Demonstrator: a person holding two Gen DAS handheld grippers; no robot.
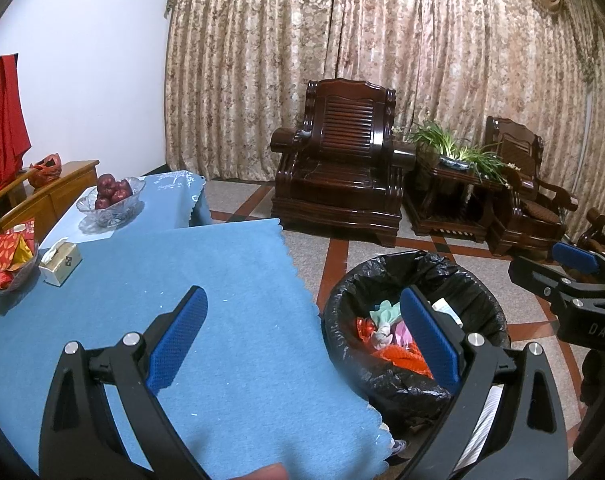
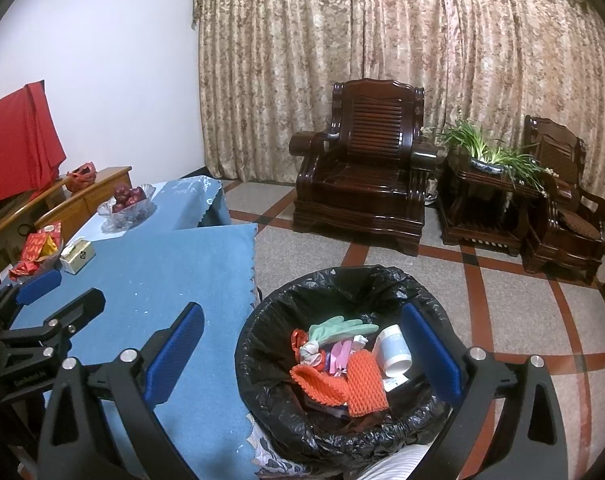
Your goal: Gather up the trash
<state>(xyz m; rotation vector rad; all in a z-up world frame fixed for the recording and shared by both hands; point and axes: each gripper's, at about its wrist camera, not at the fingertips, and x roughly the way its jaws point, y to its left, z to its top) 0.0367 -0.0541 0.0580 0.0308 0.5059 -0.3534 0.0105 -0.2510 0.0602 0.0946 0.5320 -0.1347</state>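
Right wrist view: right gripper [image 2: 302,360] spread wide, nothing in it, hanging over the bin [image 2: 262,320] with its black liner; orange foam net [image 2: 354,384], white bottle [image 2: 394,350], green glove [image 2: 338,326] already in there. Left gripper [image 1: 302,344] also released, over the blue tablecloth [image 1: 230,280]. Looks like a drop-off done; next, check the table left of both grippers for leftover trash

Both wrist cams look forward/down, close over table [image 1: 242,300] edge, sharing bin [image 2: 342,432].
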